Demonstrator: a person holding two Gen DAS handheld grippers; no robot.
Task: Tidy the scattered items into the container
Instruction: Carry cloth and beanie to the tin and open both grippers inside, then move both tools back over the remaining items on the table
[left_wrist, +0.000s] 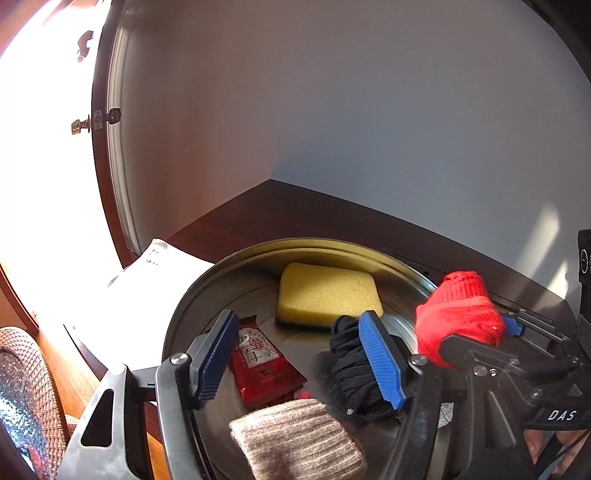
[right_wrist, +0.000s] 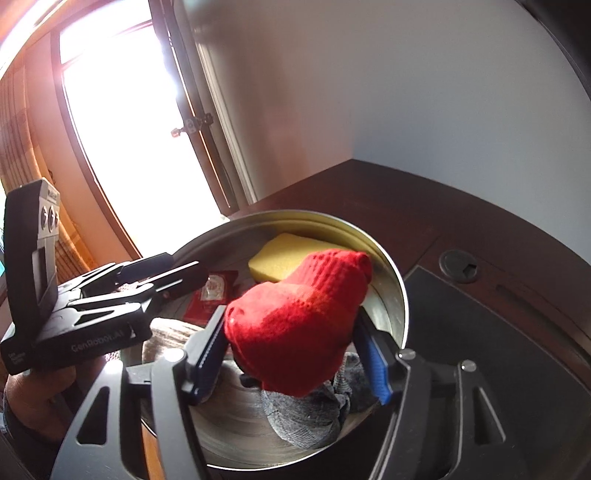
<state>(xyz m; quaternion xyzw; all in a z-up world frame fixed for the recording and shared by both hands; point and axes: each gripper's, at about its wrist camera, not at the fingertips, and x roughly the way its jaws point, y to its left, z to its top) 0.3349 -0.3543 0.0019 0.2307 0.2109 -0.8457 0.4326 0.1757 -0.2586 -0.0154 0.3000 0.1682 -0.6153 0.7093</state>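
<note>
Red sock (right_wrist: 295, 321) sits between right tongs (right_wrist: 291, 354), angled downward.

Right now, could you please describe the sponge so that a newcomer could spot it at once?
On the dark wooden desk in the corner stands a round metal tin. The sponge lies flat at its far side, against the wall. It is the only yellow, rectangular, porous block there; its neighbours are a red snack packet and rolled socks.

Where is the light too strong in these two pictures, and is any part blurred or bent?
Left wrist view: the window at left is burnt out white; walls curve from the fisheye lens. Right wrist view: the same window glares white, and the red sock looks slightly smeared.
</note>
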